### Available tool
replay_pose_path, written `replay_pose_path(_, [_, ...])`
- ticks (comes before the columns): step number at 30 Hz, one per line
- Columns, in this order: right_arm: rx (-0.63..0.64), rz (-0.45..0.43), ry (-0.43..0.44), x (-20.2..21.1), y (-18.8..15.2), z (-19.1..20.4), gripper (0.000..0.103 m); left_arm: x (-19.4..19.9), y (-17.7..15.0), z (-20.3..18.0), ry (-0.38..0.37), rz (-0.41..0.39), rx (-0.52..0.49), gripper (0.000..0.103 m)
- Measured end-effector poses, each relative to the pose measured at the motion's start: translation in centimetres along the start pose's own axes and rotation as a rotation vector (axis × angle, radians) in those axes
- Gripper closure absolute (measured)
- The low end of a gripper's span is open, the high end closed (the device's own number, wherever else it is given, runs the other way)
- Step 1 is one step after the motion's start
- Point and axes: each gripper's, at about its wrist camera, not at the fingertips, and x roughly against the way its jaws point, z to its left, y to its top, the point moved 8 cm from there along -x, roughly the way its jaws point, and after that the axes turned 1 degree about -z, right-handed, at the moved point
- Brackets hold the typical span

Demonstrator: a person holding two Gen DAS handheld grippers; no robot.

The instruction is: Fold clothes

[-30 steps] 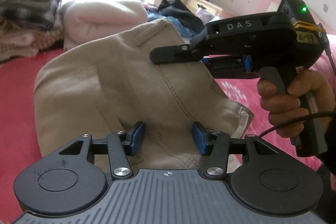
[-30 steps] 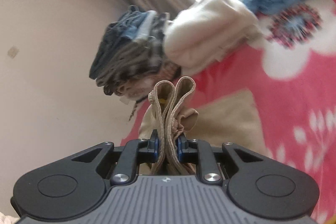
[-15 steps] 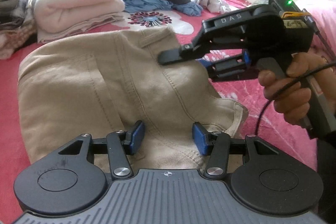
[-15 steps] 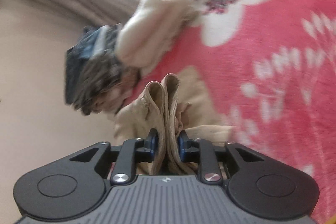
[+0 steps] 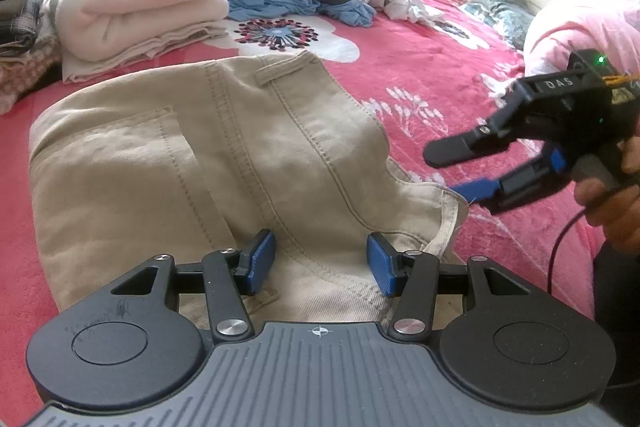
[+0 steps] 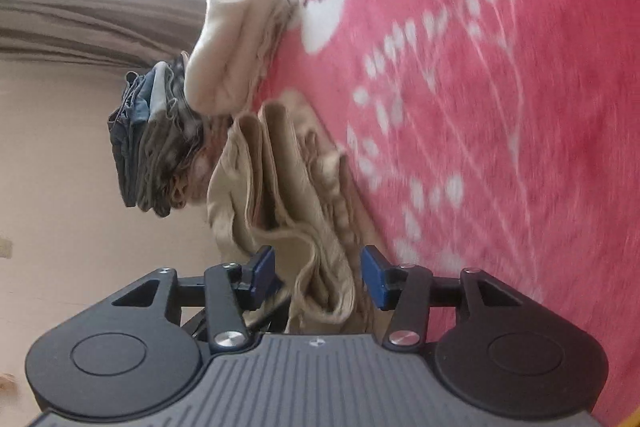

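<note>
My right hand-held gripper (image 6: 318, 277) just let go of the pants (image 5: 208, 163) and pulled back wide; my left hand-held gripper (image 5: 320, 263) is wide too. Folded pants lie on the bed (image 5: 420, 67)

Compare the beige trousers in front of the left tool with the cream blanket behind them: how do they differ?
The beige trousers are tan twill with stitched seams, a pocket and a belt loop; the cream blanket is plain, fluffy and paler. The trousers lie low and fairly flat, loosely folded; the blanket is folded into a thick, rounded bundle. The trousers lie right at the open left tool; the blanket lies further back. Both rest on the pink floral bedspread.
</note>
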Motion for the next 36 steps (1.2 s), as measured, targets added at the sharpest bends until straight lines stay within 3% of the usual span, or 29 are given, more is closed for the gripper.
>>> replay_pose_path(6, [-0.071, 0.041, 0.028, 0.0, -0.8, -0.6, 0.047, 0.3, 0.2, -0.1, -0.008, -0.002, -0.009, 0.052])
replay_pose_path(11, [-0.091, 0.042, 0.092, -2.1, 1.5, -0.5, 0.046, 0.8, 0.1, -0.2, -0.012, -0.004, -0.019, 0.052])
replay_pose_path(19, [-0.048, 0.053, 0.101, -5.6, 3.8, 0.7, 0.046, 0.6, 0.0, 0.2, -0.026, -0.009, 0.009, 0.052])
replay_pose_path(21, [0.014, 0.045, 0.070, -6.1, 4.0, 1.6, 0.047, 0.6, 0.0, 0.3, -0.028, -0.010, 0.010, 0.052])
replay_pose_path(24, [0.153, 0.035, 0.008, -6.8, 3.9, 3.4, 0.059, 0.8, 0.0, 0.5, -0.038, -0.014, 0.030, 0.052])
replay_pose_path(26, [0.261, 0.035, -0.030, -7.2, 3.7, 4.9, 0.073, 1.0, 0.0, 0.7, -0.047, -0.018, 0.048, 0.052])
replay_pose_path(29, [0.380, 0.054, -0.038, -7.3, 3.1, 7.3, 0.081, 1.3, 0.1, 1.1, -0.060, -0.023, 0.077, 0.052])
replay_pose_path(36, [0.262, 0.109, 0.150, -5.7, 1.6, 11.1, 0.083, 5.9, 2.1, 2.0, -0.149, -0.080, 0.131, 0.052])
